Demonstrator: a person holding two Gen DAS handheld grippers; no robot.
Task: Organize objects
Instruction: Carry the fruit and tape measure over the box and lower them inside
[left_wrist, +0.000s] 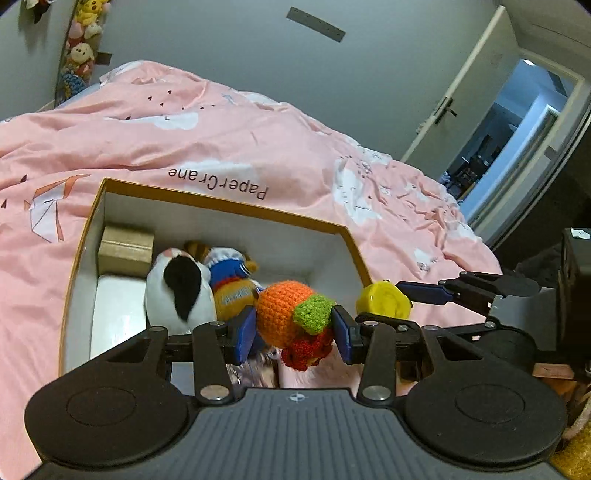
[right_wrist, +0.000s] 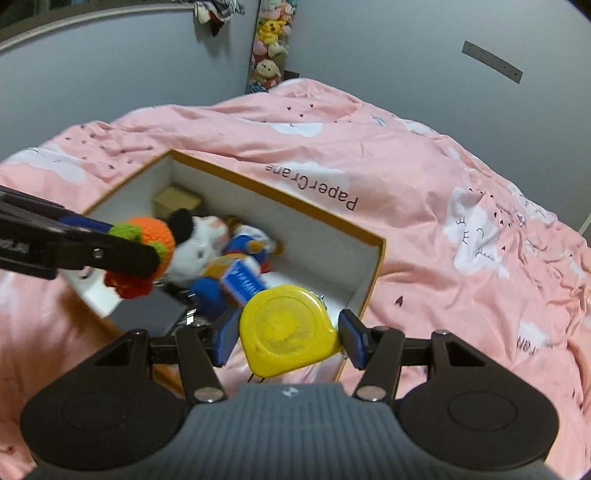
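Note:
An open white box with an orange rim (left_wrist: 229, 205) (right_wrist: 280, 195) lies on the pink bed. My left gripper (left_wrist: 295, 328) is shut on an orange crochet toy (left_wrist: 284, 310) with green and red parts, held above the box's near side; the toy also shows in the right wrist view (right_wrist: 155, 232). My right gripper (right_wrist: 288, 336) is shut on a yellow tape measure (right_wrist: 284, 328), held over the box's right corner; the tape measure also shows in the left wrist view (left_wrist: 382, 301). Inside the box lie a white and black plush (left_wrist: 177, 291), a blue and orange plush (left_wrist: 232, 280) and a small cardboard box (left_wrist: 125, 249).
The pink duvet (left_wrist: 258, 147) printed "PaperCrane" covers the bed around the box. A column of plush toys (right_wrist: 269, 44) hangs in the far corner. An open door (left_wrist: 517, 129) is at the right. A dark flat item (right_wrist: 147, 314) lies at the box's near end.

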